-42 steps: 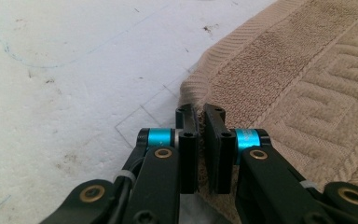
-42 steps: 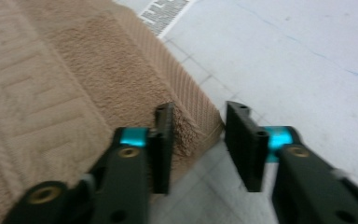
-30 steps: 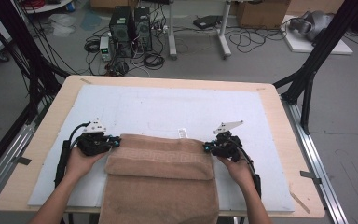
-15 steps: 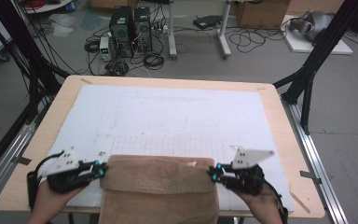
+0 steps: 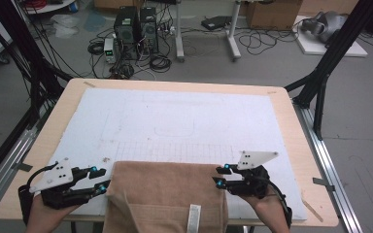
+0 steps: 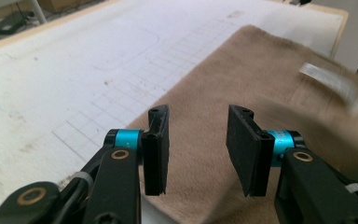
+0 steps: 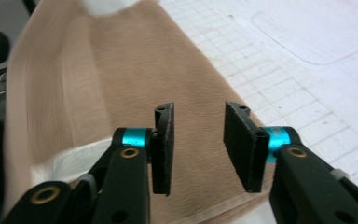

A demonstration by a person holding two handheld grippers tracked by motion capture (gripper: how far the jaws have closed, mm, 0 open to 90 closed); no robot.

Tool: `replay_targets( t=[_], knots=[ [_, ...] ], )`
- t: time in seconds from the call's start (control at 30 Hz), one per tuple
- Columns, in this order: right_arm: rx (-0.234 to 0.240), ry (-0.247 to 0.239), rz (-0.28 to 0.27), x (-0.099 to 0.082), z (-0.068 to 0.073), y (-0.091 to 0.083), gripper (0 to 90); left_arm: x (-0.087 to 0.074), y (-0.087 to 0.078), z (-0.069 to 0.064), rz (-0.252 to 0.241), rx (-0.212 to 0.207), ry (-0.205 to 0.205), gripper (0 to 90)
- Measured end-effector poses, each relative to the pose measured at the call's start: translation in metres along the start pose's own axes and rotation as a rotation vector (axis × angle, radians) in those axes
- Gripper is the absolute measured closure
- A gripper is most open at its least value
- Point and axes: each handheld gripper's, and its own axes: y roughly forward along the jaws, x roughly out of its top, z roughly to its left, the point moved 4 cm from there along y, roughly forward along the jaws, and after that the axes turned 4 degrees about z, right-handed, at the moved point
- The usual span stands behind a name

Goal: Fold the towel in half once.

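A brown towel [image 5: 167,194] lies at the table's near edge and hangs over it, with a white label [image 5: 193,216] facing up. My left gripper [image 5: 102,177] sits at the towel's left far corner. In the left gripper view its jaws [image 6: 196,140] stand open over the towel [image 6: 261,70], having just been opening, and nothing is pinched between them. My right gripper [image 5: 222,175] is at the right far corner. Its jaws [image 7: 197,140] have also just been opening and stand apart above the towel [image 7: 121,70], pads off the cloth.
A white mat [image 5: 184,121] with a drawn grid covers the wooden table [image 5: 291,145]. Black frame posts [image 5: 330,63] stand at the right and left. Computers and cables [image 5: 136,29] lie on the floor beyond the far edge.
Both grippers drew the towel's far edge toward the near side of the table, then their jaws opened and let go of the corners. The towel now lies still.
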Motion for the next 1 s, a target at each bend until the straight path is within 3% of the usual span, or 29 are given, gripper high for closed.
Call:
replay_targets(
  t=[0.1, 0.23, 0.5, 0.57, 0.73, 0.87, 1.0],
  knots=[
    [-0.008, 0.010, 0.009, 0.000, -0.007, 0.008, 60.1, 0.001, -0.003, 0.002, 0.012, 0.015, 0.010, 59.3],
    [-0.027, 0.023, 0.025, -0.002, -0.014, 0.017, 55.5, -0.006, 0.005, 0.010, 0.052, 0.038, 0.008, 57.8],
    [-0.074, 0.064, 0.070, -0.019, -0.030, 0.034, 45.5, -0.022, 0.046, 0.038, 0.113, 0.076, -0.041, 53.2],
    [-0.080, 0.076, 0.080, -0.023, -0.036, 0.037, 43.4, -0.024, 0.058, 0.046, 0.155, 0.089, -0.040, 51.4],
    [-0.077, 0.112, 0.088, -0.030, -0.047, 0.043, 40.6, -0.032, 0.080, 0.059, 0.239, 0.067, -0.054, 47.0],
    [-0.072, 0.110, 0.107, -0.033, -0.052, 0.048, 39.4, -0.037, 0.087, 0.065, 0.281, 0.050, -0.067, 43.4],
    [-0.078, 0.120, 0.134, -0.037, -0.056, 0.055, 39.5, -0.040, 0.093, 0.067, 0.298, 0.026, -0.084, 45.6]
  ],
)
